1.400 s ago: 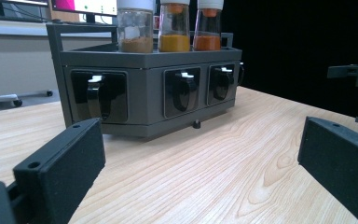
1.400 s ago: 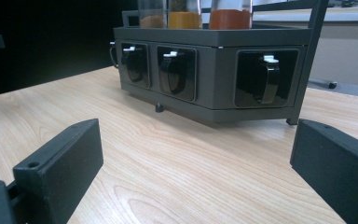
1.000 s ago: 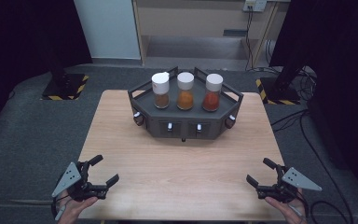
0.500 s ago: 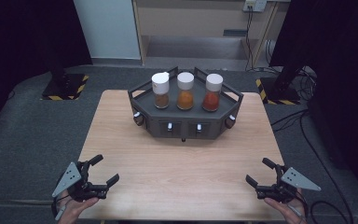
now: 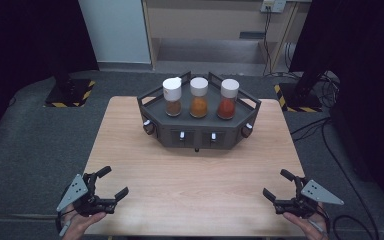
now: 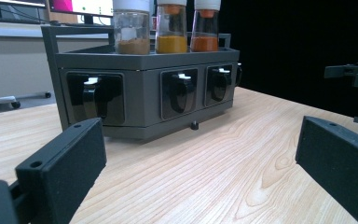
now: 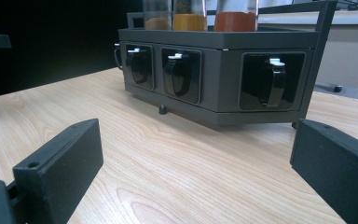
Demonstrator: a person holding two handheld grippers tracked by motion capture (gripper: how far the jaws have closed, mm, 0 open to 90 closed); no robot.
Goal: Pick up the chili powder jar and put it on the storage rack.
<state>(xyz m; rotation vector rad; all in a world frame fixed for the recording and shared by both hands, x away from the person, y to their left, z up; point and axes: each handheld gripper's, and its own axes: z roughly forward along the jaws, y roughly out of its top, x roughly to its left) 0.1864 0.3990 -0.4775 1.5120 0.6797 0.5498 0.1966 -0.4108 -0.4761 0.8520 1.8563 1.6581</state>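
Note:
A dark grey spice rack stands at the far middle of the wooden table. On its top tray stand three white-capped jars: brown powder, orange powder, red powder. Its front faces carry several black knobs. My left gripper rests at the near left corner, open and empty. At the near right corner my right gripper is open with nothing between its jaws. Both point toward the rack, far short of it.
Grey carpet surrounds the table. Black stands with yellow-striped bases flank the far side. Cables trail on the floor at right. Bare wood lies between the grippers and the rack.

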